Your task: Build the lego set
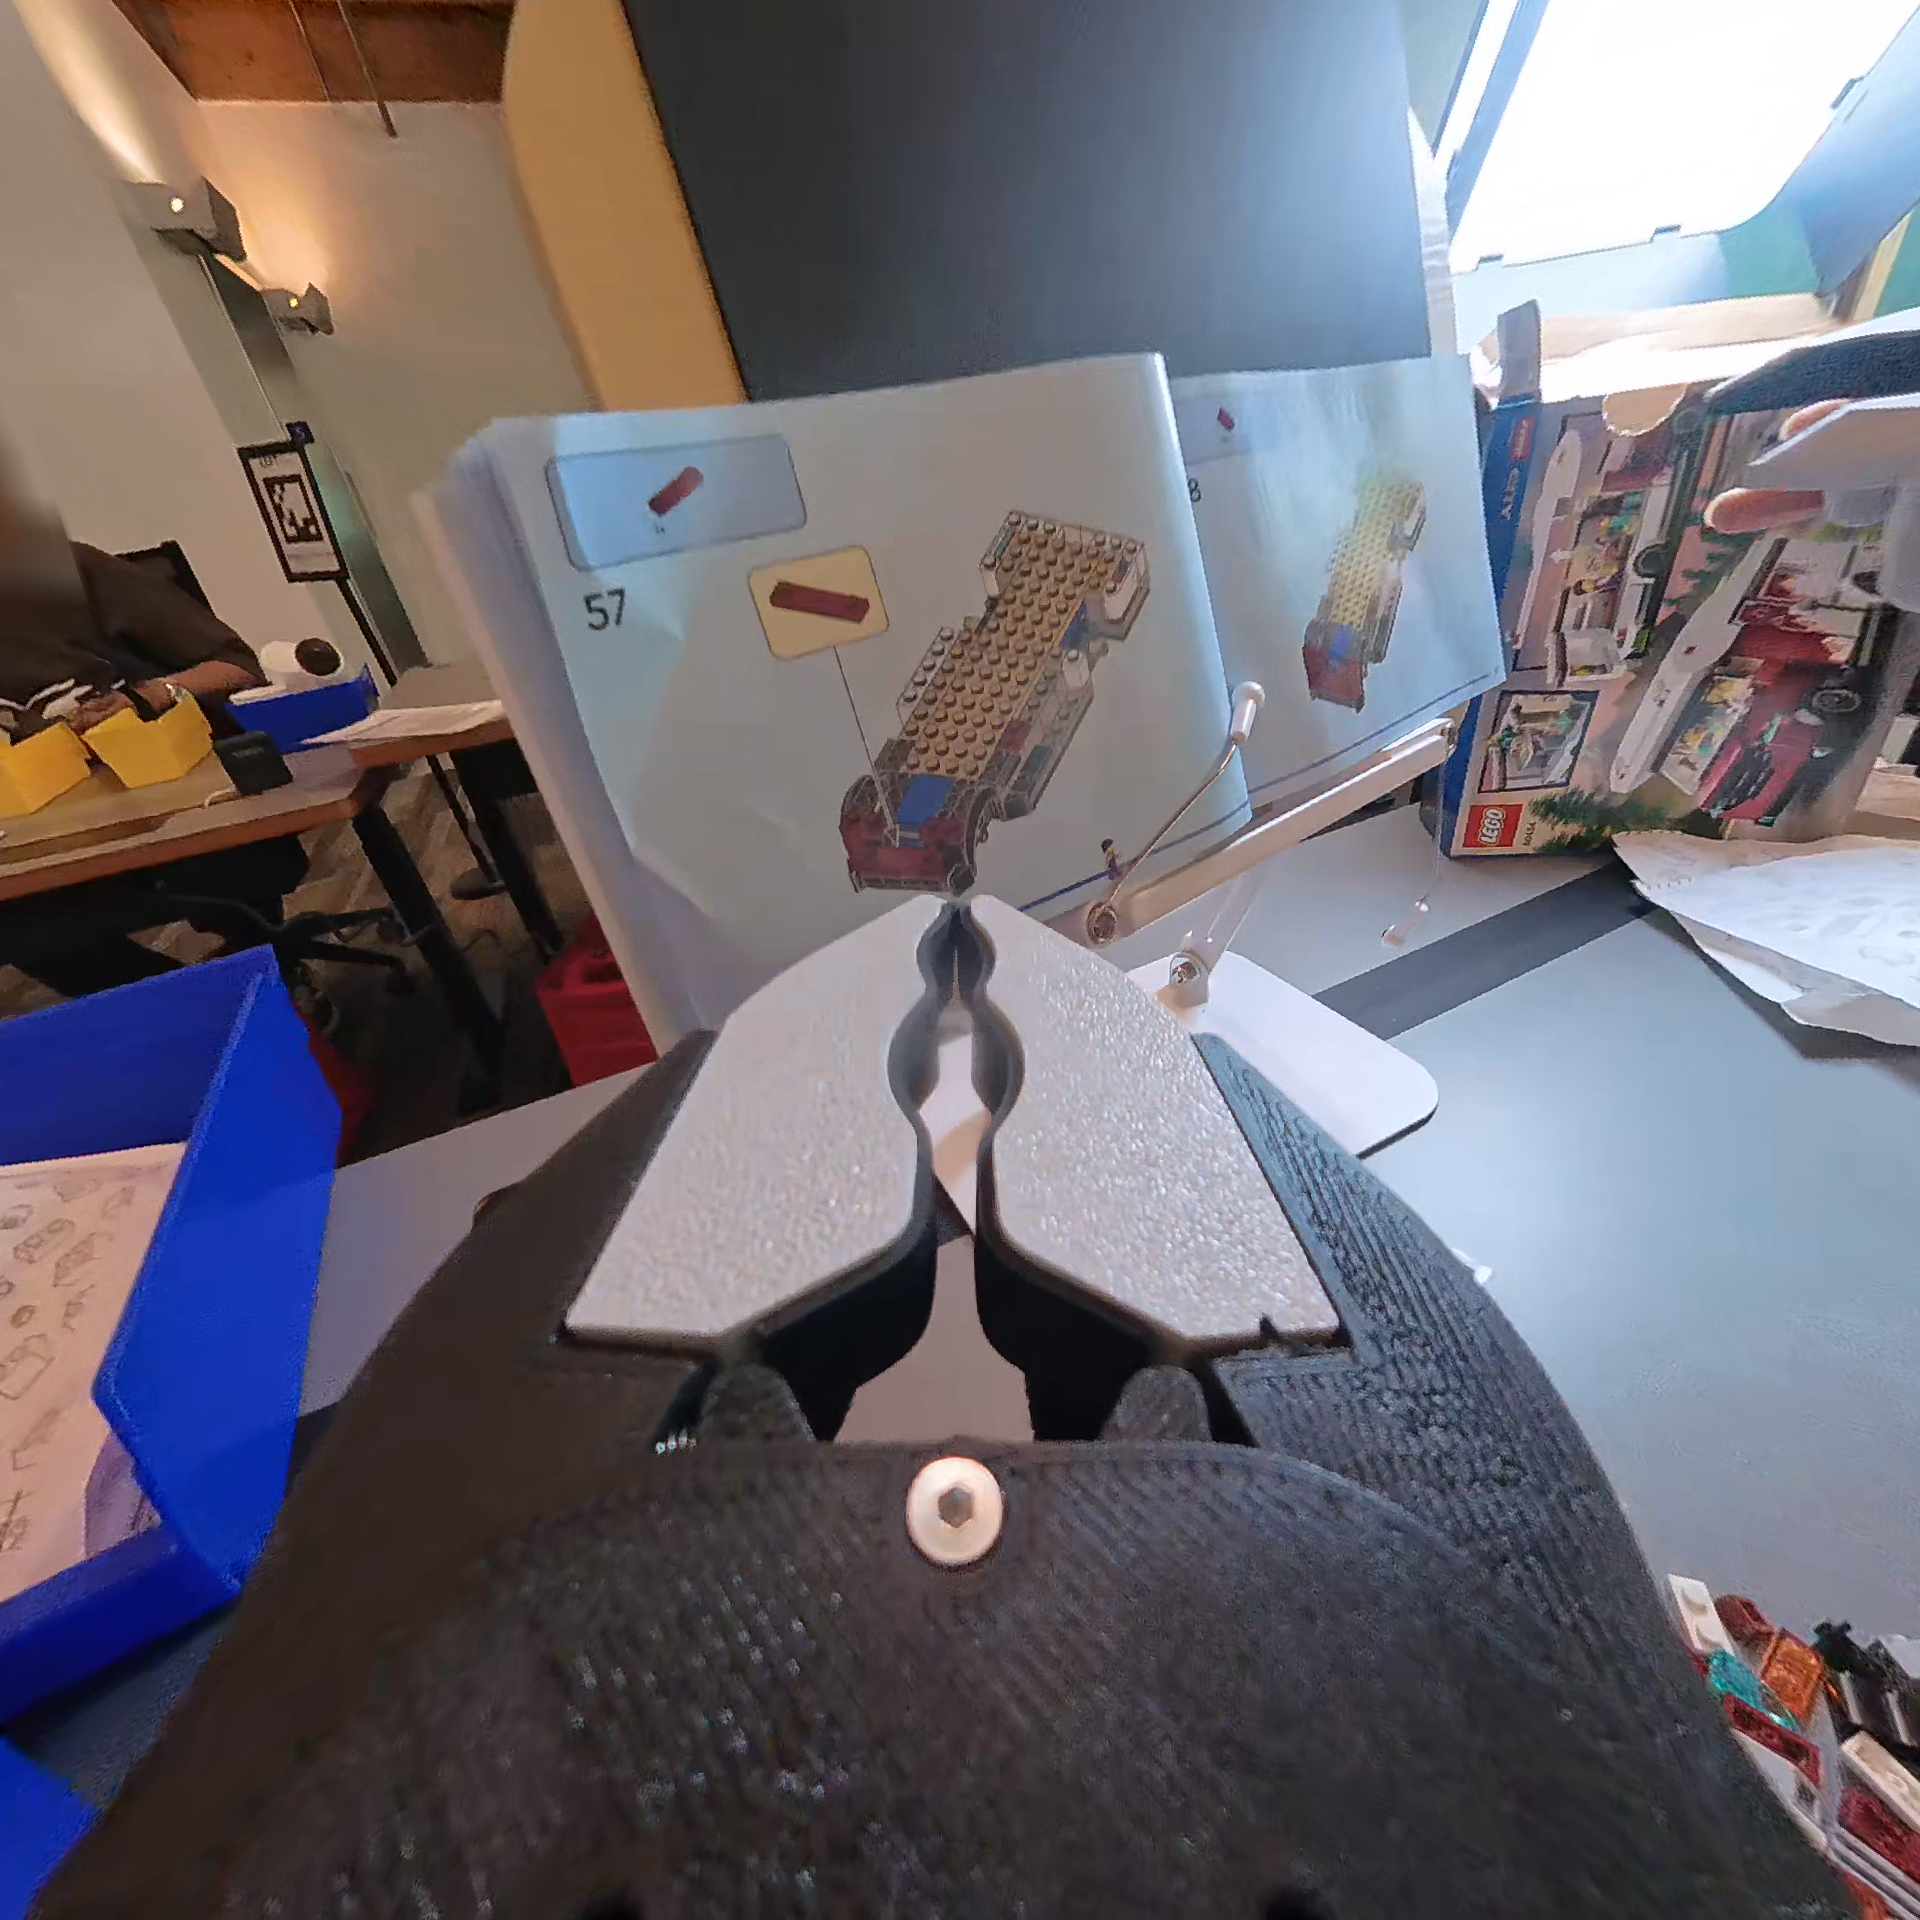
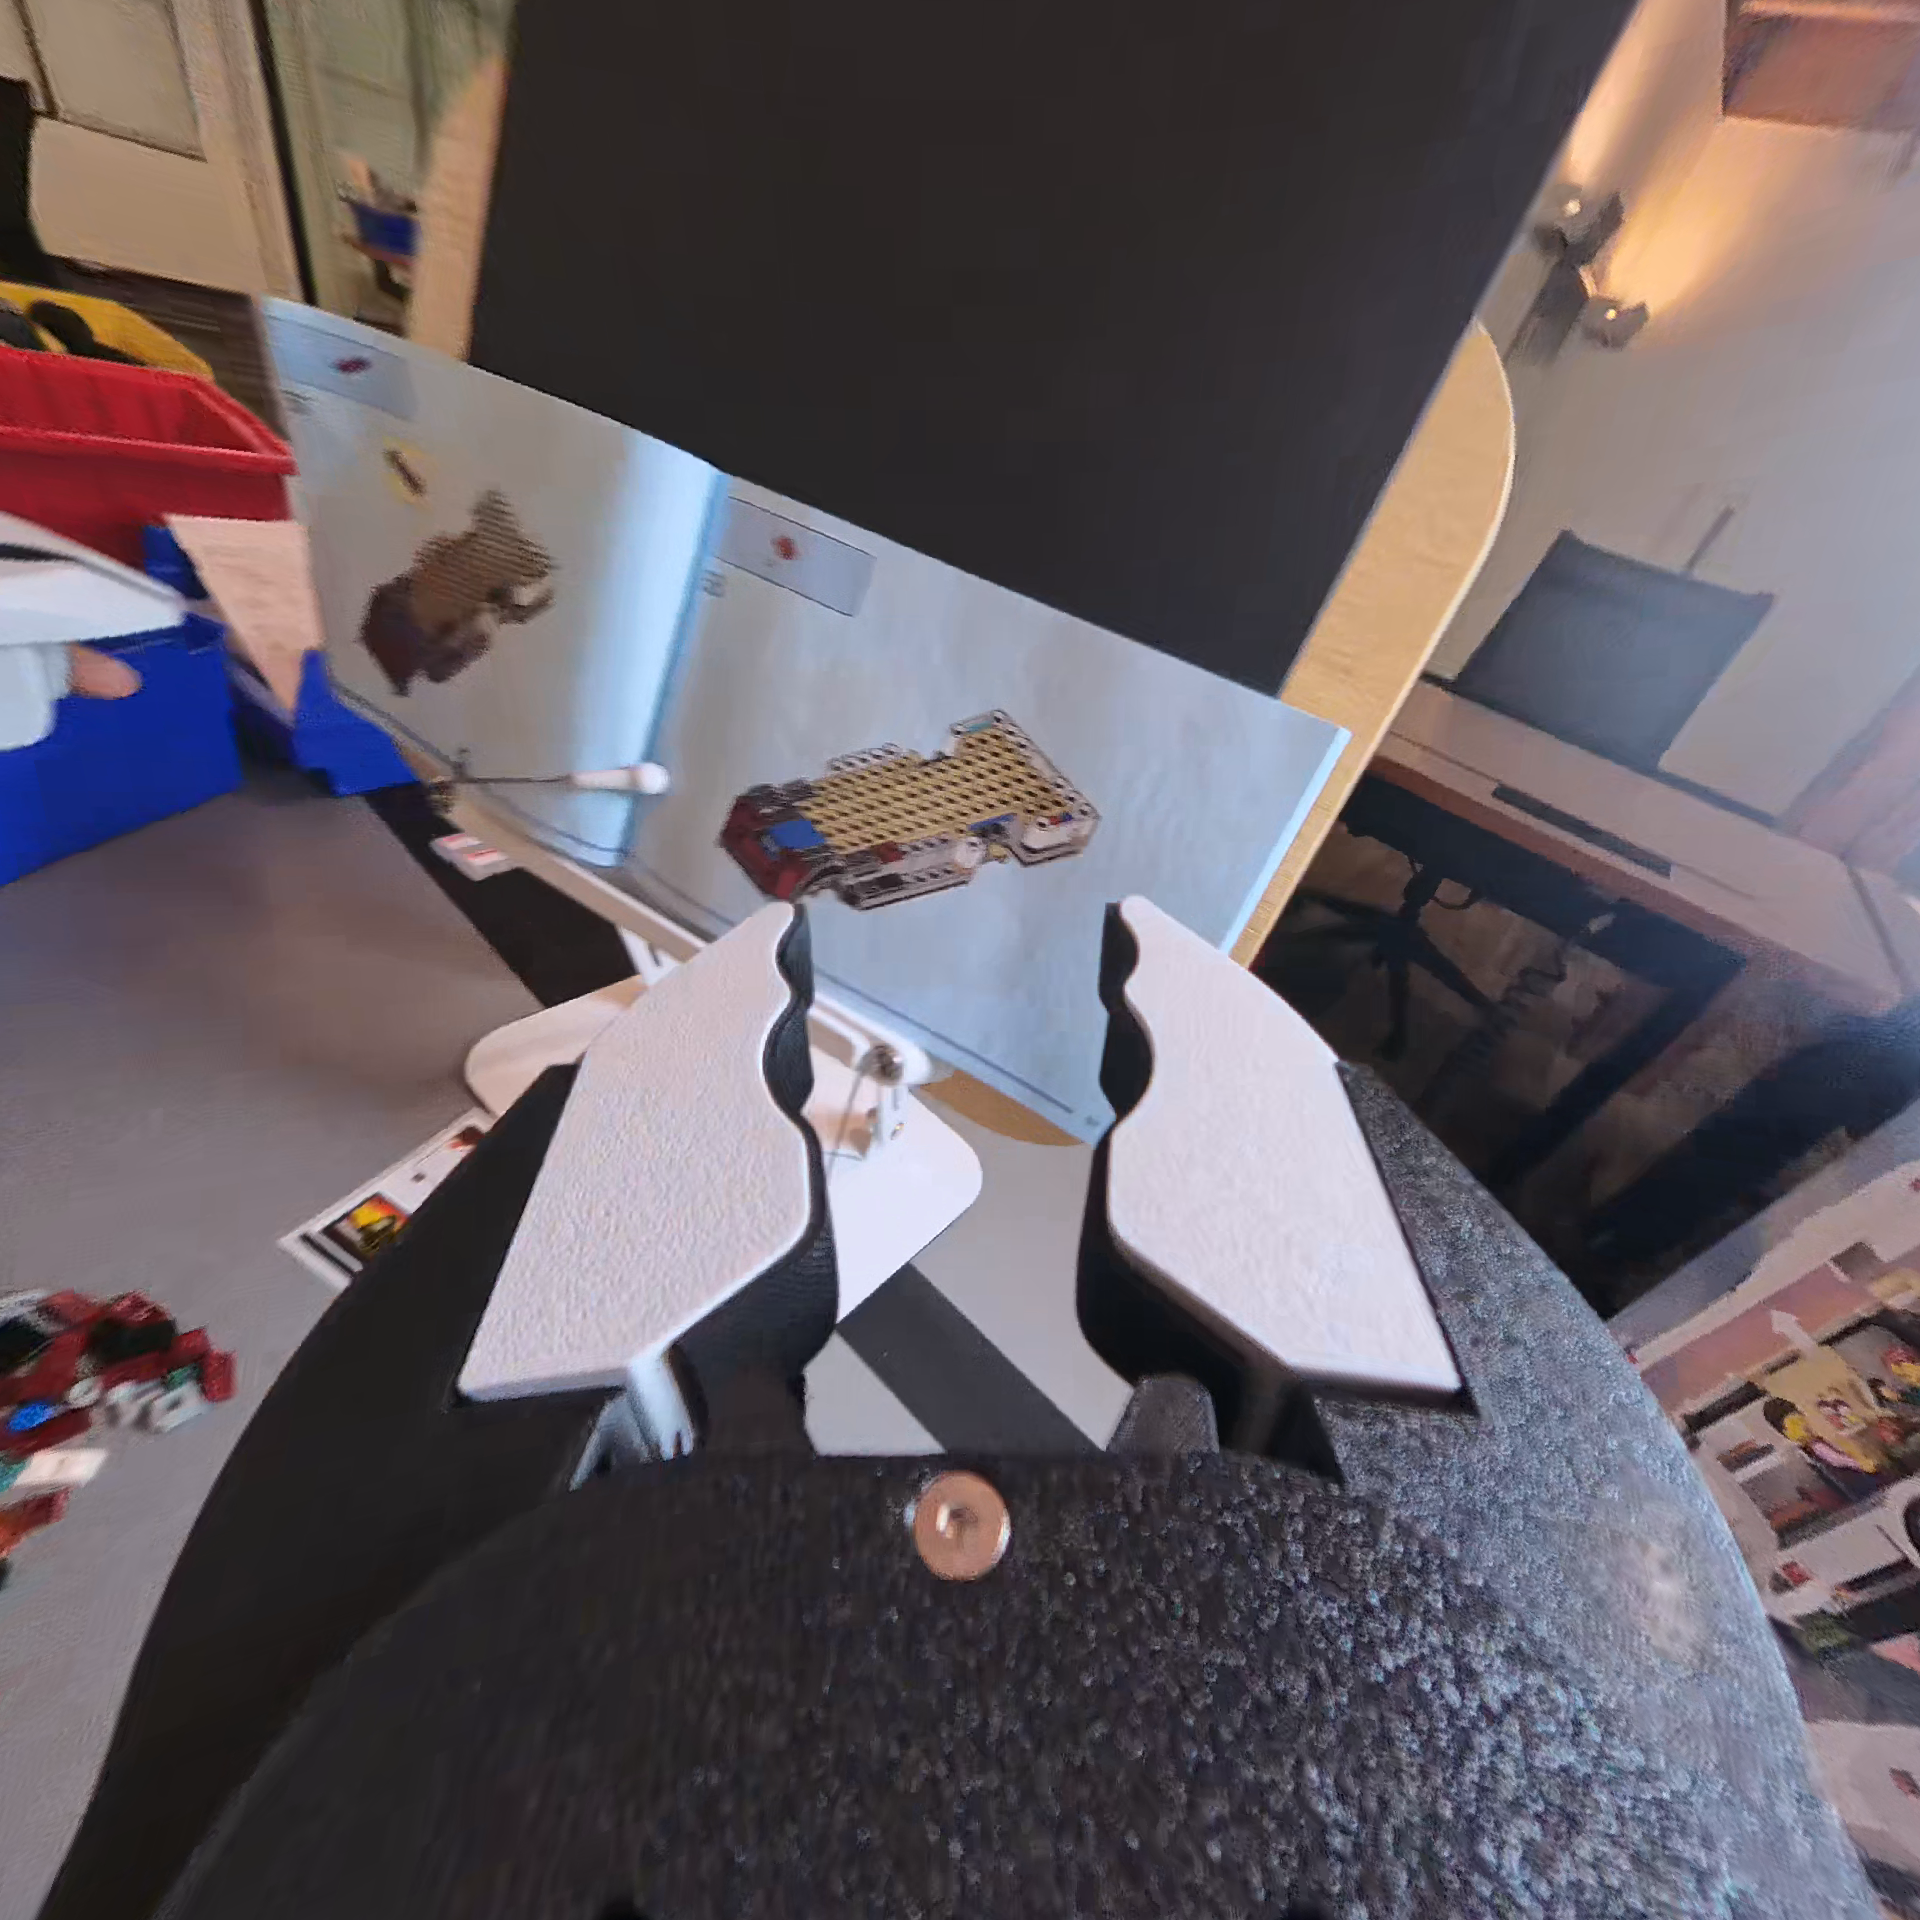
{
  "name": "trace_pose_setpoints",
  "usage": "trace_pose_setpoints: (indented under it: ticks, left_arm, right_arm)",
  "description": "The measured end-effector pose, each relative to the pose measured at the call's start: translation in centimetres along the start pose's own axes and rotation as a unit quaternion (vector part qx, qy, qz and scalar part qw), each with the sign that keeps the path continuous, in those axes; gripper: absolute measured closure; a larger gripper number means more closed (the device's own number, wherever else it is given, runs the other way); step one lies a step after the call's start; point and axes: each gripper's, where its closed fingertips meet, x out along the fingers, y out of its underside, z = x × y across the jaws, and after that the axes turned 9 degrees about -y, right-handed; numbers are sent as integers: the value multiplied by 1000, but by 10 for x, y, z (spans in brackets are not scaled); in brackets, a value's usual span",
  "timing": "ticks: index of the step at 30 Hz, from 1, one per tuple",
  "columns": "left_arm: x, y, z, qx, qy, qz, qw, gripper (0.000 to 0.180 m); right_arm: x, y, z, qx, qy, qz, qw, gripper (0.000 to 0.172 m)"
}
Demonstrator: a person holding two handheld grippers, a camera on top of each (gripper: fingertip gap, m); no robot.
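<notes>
A: In the left wrist view, how does the left gripper [image 1: 957, 914] stand?

B: Its jaws are closed, tips meeting with nothing visibly between them. They sit just in front of the lower edge of the open instruction booklet [image 1: 831, 644], which leans on a white book stand [image 1: 1299, 1049].

A: And around it?

B: A blue bin [image 1: 218, 1195] with a printed sheet inside lies to the left on the grey surface [image 1: 1662, 1195]. A toy brick set box [image 1: 1683, 623] stands to the right, crumpled white paper [image 1: 1787, 925] before it, and loose bricks [image 1: 1829, 1725] lie at the lower right. Beyond, a person sits at another table with yellow bins [image 1: 104, 748].

A: The right wrist view?

B: The right gripper [image 2: 956, 914] has its jaws wide apart and bare, hovering before the right-hand page of the same booklet [image 2: 1039, 727]. The stand's base [image 2: 894, 1195] shows between the fingers [image 2: 675, 1143]. A heap of small bricks [image 2: 104, 1361] lies at the left, and a red bin [image 2: 114, 457] rests atop blue ones [image 2: 104, 748]. A dark panel [image 2: 987, 312] rises behind.
</notes>
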Motion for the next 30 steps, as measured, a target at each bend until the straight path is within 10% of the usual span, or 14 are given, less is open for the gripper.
trace_pose_setpoints:
  ticks: [6,13,23,30]
  left_arm:
    - [-23,-41,-13,22,27,-57,998,180]
    - [-66,-58,-32,20,54,-61,997,180]
    - [-155,56,-117,23,203,93,975,180]
    - [-178,83,-150,33,261,95,960,180]
  right_arm:
    - [-69,-22,88,-27,-19,-27,999,169]
    - [-122,-18,168,41,-50,-23,998,172]
    - [-132,61,231,9,-111,-31,993,172]
    - [-131,87,223,-16,-89,-16,996,172]
